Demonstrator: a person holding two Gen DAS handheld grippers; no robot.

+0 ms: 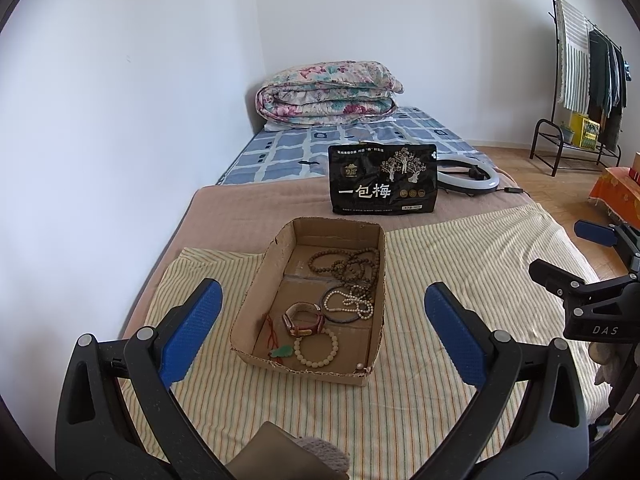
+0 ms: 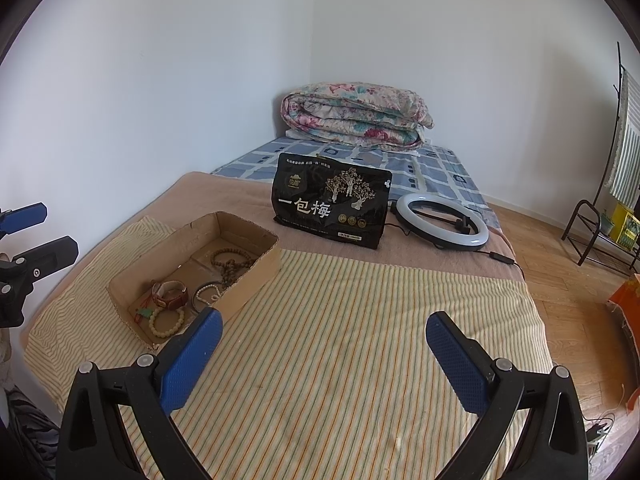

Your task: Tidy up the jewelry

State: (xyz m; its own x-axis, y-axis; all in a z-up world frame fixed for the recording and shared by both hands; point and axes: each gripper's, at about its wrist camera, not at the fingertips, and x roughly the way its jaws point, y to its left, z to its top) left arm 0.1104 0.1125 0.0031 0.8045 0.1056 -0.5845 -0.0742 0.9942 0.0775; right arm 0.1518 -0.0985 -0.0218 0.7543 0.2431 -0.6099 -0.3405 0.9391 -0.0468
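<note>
In the left wrist view, the left gripper (image 1: 323, 320) hangs above the striped cloth (image 1: 460, 264) with its blue fingers (image 1: 191, 332) spread wide and nothing between them; the cardboard box (image 1: 256, 292) sits at its 12 o'clock, framed by the gap. Inside the box, dark wooden bead strands (image 1: 352, 266) lie heaped at the far right, a small white bead string (image 1: 352, 300) lies over a dark bangle (image 1: 334, 304) just nearer, a red-strapped watch (image 1: 304, 320) rests left of them, and a pale bead bracelet (image 1: 316, 347) lies at the near end beside a green pendant on red cord (image 1: 282, 350). A black snack bag (image 1: 382, 180) stands upright beyond the box at 12 o'clock, with a ring light (image 1: 468, 178) lying flat behind it at 1 o'clock. The right gripper (image 2: 324, 354) is likewise wide open and empty over bare cloth, the box at its 10 o'clock. A folded floral quilt (image 2: 356, 118) rests at the far end of the bed (image 2: 440, 248).
</note>
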